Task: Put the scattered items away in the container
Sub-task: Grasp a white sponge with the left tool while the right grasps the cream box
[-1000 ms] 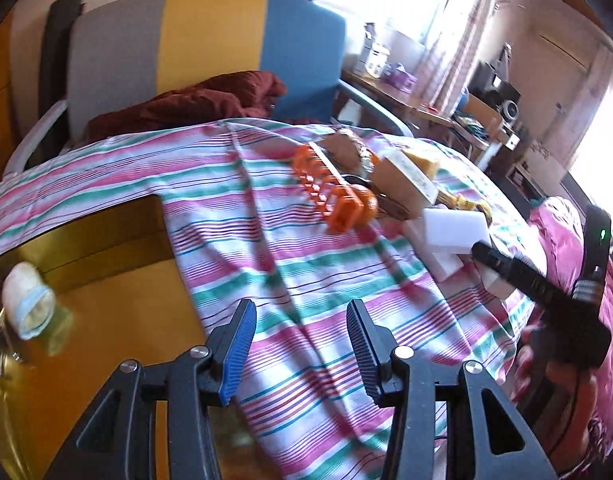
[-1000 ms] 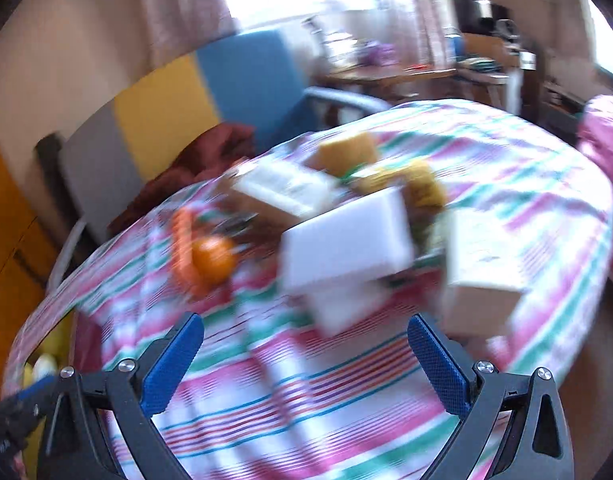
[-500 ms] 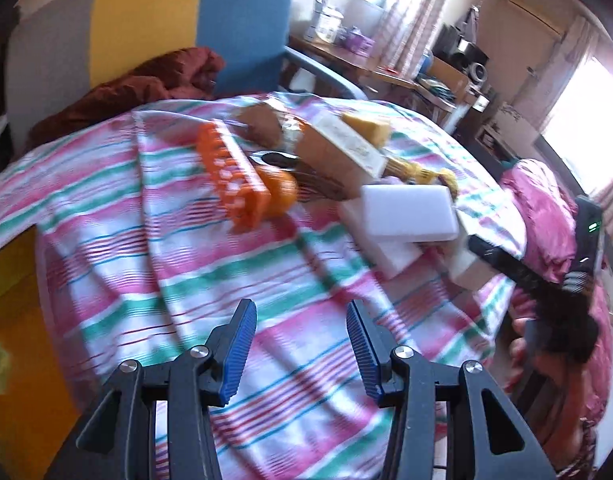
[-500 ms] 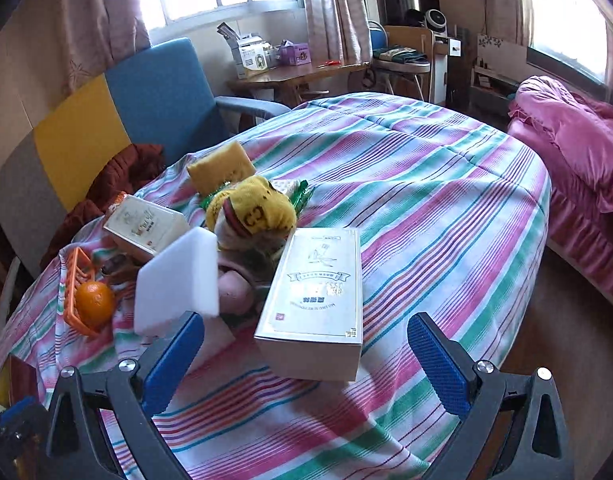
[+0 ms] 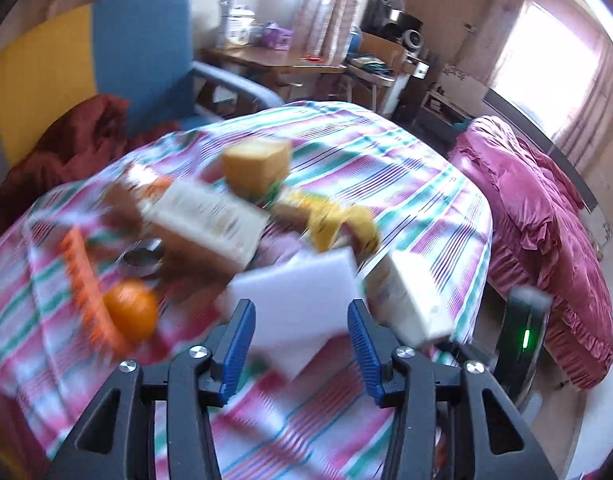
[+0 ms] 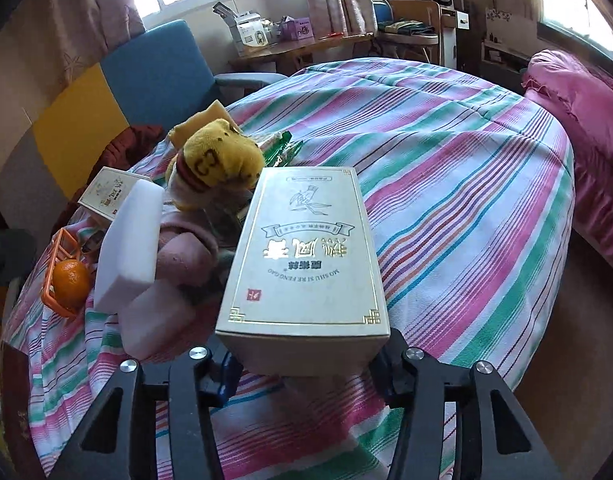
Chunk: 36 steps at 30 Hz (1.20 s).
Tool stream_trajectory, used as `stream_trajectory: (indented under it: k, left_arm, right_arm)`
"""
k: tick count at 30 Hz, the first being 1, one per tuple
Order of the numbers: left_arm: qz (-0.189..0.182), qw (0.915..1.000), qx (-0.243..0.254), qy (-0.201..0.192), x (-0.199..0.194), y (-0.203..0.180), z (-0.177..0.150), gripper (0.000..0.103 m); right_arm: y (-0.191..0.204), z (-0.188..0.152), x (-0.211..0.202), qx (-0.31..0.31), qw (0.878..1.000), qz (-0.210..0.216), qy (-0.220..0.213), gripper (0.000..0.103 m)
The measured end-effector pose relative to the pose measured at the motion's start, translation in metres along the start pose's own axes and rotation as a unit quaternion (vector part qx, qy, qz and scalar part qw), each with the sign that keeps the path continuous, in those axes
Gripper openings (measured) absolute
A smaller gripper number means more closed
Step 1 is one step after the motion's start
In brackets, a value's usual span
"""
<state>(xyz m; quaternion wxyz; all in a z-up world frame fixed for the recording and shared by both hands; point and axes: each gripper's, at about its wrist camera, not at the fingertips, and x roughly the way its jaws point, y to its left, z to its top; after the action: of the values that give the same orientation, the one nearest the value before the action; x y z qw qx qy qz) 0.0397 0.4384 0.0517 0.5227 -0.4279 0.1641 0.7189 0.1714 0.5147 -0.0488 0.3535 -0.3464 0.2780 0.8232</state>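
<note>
1. Striped cloth (image 6: 446,168) covers the round worktop, and the things to tidy sit in a heap on its left part. None of them is in a container yet. No container shows in either view, so the job looks like it is only starting.

2. In the heap are a cream box with gold writing (image 6: 302,252), a white foam block (image 6: 126,248), a yellow sock (image 6: 218,156), a yellow sponge (image 6: 210,118), a smaller cream box (image 6: 110,196) and an orange (image 6: 68,278) lying in a little orange basket (image 6: 52,292). All of these are left to do.

3. The right gripper (image 6: 306,368) has its jaws spread wide. The near end of the cream box with gold writing sits right between them. The box hides the blue pads, so I cannot tell if they touch its sides. It looks like no squeeze has begun.

4. The left gripper (image 5: 300,350) also has its jaws apart and holds nothing. The white foam block lies just past the tips, lined up with the gap. This view is blurry, so how close it is stays a guess.

5. A chair (image 6: 158,68) and a pink bed (image 6: 586,100) stand near the worktop.
</note>
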Motion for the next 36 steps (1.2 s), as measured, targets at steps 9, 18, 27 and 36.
stream_trajectory:
  k: [9,18,27,36]
  left_arm:
    - [-0.019,0.9952,-0.017,0.094,0.085,0.011,0.023,0.050]
    - [-0.042,0.9966,0.004,0.071,0.002,0.039,-0.043,0.051]
    - [-0.016,0.9950,-0.047,0.087,-0.034,0.066,-0.114,0.050]
    - [-0.082,0.9726,-0.210,0.055,-0.040,0.098,-0.141,0.053]
  right_arm:
    - [0.005,-0.001,0.000,-0.017,1.000,0.002,0.005,0.060]
    - [0.010,-0.001,-0.001,-0.027,1.000,0.004,0.008,0.069]
    - [0.008,-0.002,-0.014,0.007,1.000,0.020,0.012,0.073]
    - [0.025,0.008,-0.064,-0.027,0.996,0.023,-0.082,0.086]
